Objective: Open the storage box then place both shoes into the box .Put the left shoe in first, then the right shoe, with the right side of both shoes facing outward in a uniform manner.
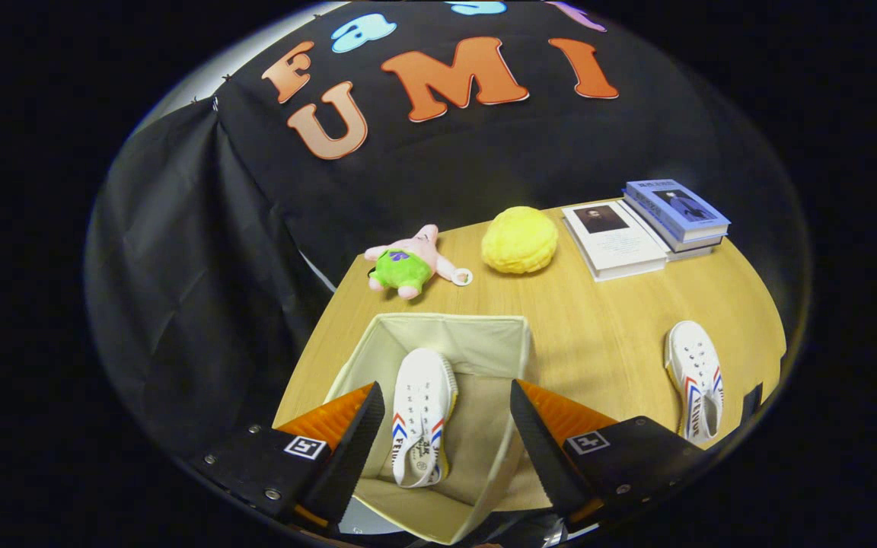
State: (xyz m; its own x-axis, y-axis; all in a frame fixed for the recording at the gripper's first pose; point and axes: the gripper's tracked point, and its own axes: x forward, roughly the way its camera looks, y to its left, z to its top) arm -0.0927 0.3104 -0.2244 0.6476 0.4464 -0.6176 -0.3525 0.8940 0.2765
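A cream fabric storage box (450,335) stands open on the wooden table, right below my gripper (444,403). One white sneaker with red and blue side stripes (422,415) lies on the box's floor, toe pointing away, between my two fingers but well below them. My fingers are spread wide and hold nothing. A second matching white sneaker (696,380) lies on the table to the right of the box, toe pointing away, beyond the right finger.
Beyond the box lie a pink and green plush toy (406,262) and a yellow round cushion (519,240). Two books (648,224) sit at the far right of the wooden table (606,327). Black cloth hangs behind and to the left.
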